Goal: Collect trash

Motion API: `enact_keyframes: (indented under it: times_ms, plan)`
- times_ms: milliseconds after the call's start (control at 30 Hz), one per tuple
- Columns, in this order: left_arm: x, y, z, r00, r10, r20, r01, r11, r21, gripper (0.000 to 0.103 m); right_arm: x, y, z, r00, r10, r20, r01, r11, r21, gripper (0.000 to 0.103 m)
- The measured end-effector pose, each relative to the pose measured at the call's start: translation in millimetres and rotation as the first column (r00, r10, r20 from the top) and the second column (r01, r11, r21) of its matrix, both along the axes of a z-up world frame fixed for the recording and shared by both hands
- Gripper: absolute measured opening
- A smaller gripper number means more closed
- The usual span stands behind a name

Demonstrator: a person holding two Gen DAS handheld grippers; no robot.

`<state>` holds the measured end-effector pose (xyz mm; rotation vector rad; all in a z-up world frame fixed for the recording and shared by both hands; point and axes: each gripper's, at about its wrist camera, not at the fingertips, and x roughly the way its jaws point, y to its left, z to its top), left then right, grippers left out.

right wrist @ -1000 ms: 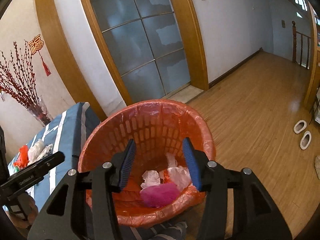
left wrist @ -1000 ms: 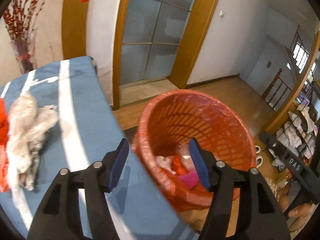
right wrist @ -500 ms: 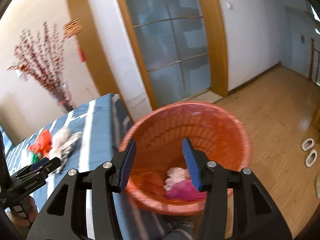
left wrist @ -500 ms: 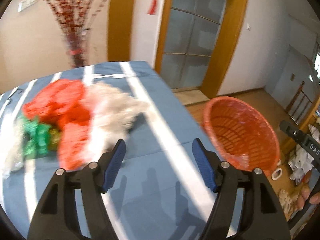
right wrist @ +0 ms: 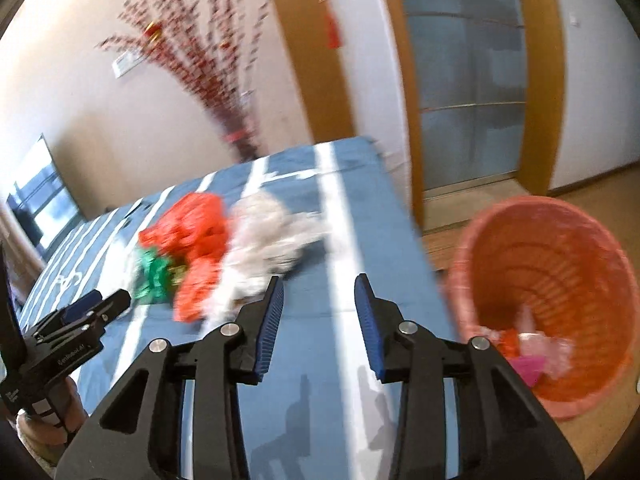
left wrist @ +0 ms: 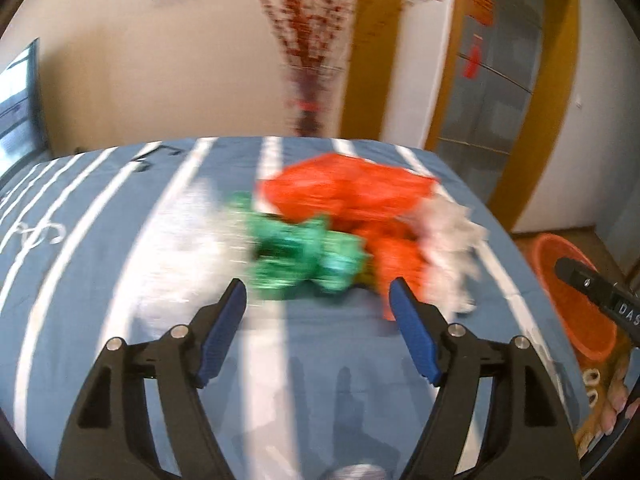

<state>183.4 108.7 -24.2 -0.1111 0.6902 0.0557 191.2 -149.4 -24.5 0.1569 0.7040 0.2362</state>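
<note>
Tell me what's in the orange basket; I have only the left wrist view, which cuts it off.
Observer: The right wrist view shows the orange basket holding a pink scrap and pale crumpled bits at its bottom.
Operator: Report the right gripper.
Observer: The right gripper has its jaws closing, with nothing between them.
Operator: Say what lies nearest it.
Observer: The white crumpled bag, on the blue striped surface just ahead and left of its fingertips.

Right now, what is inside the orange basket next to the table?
Inside the orange basket lie a pink piece, pale crumpled plastic and an orange scrap. Whatever is underneath them is covered.
</note>
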Motion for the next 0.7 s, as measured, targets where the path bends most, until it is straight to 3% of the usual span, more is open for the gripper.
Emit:
enact_keyframes:
  times_ms: [267, 600, 700]
  plan:
    - [-6.3, 54.1, 2.5, 0.995, 0.095, 0.013, -0.094, 0.995, -0.027, 0.073, 40.0, 55.2, -15.7, 0.996, 0.072, -0.058, -0.072, 0.997, -0.001, 0.032]
    - [-3.6, 76.2, -0.8, 0.992, 0.128, 0.000, -0.128, 0.990, -0.060, 0.073, 59.7, 77.6, -42.9, 0.993, 0.028, -0.115, -0.043, 0.990, -0.134, 0.032]
    - [-0.1, 75.7, -2.1, 0.992, 0.124, -0.004, -0.124, 0.991, -0.057, 0.073, 53.3, 72.5, -44.3, 0.993, 0.043, -0.107, -0.058, 0.988, -0.140, 0.019]
